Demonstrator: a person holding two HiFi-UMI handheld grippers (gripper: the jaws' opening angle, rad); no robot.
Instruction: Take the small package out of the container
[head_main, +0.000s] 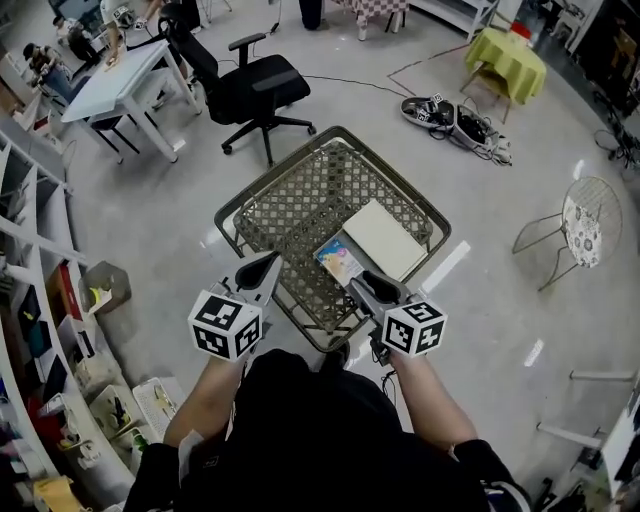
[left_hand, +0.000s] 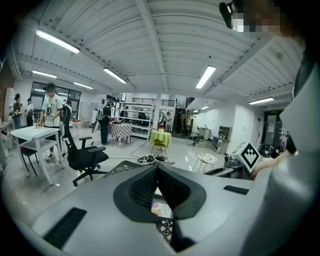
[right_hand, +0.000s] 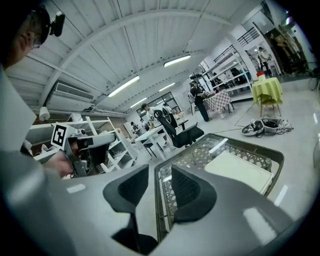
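Risk: right claw (right_hand: 159, 175) is half open and empty, above the near rim of the wire container (head_main: 236, 205). A low dive could snag the mesh or grab the white flat box (head_main: 385, 238), which sits just beside the small package (head_main: 338, 260) at its 2 o'clock. Left claw (head_main: 268, 266) is closed on nothing. Package is thin, flat and colour-printed, lying on the container floor at 5 o'clock from centre, so probably little edge to bite.
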